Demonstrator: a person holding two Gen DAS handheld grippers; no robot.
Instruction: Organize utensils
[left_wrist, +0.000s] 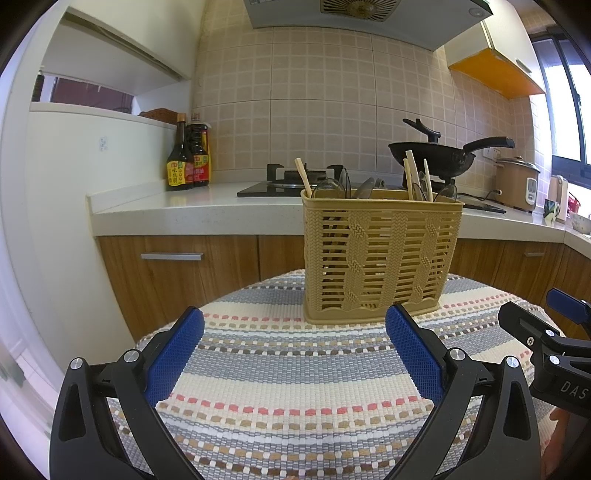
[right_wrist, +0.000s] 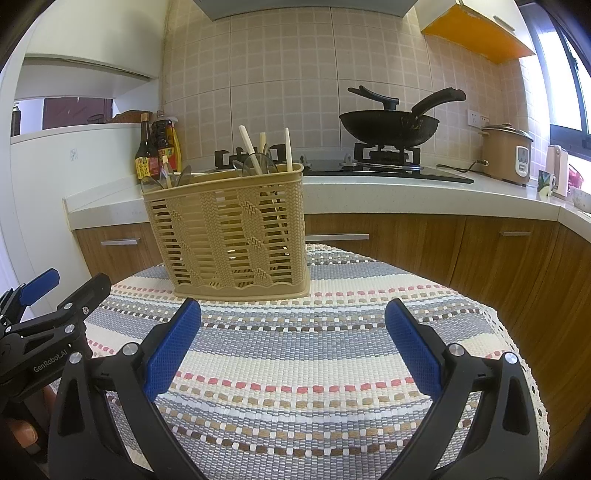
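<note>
1. Jaws, both pairs: left gripper (left_wrist: 293, 349) and right gripper (right_wrist: 293, 341) spread wide above the striped cloth, blue pads well apart, nothing held between them. Each gripper shows at the edge of the other's view.
2. Writing on the tools: "GenRobot.AI" reads along the left gripper's body in the right wrist view; "DAS" (cut off by the frame edge) on the right gripper's body in the left wrist view.
3. Desk covering: woven tablecloth (right_wrist: 295, 369), grey, cream, pink and tan bands. No loose utensil lies on any part of it that shows.
4. Utensil basket (left_wrist: 380, 258): tan plastic, standing upright on the far part of the cloth, ahead of both grippers and apart from them. It holds chopsticks (left_wrist: 410, 177) and clear spoons (left_wrist: 328, 186), all standing inside.
5. Task standing, as a judgement: gathering looks complete or nearly so; whether sorting by compartment remains cannot be told from here.
6. Kitchen counter behind: two sauce bottles (left_wrist: 186, 158) with yellow and red labels (characters too small to read), wok (right_wrist: 389, 127) on the hob, rice cooker (right_wrist: 506, 153), no legible marking.
</note>
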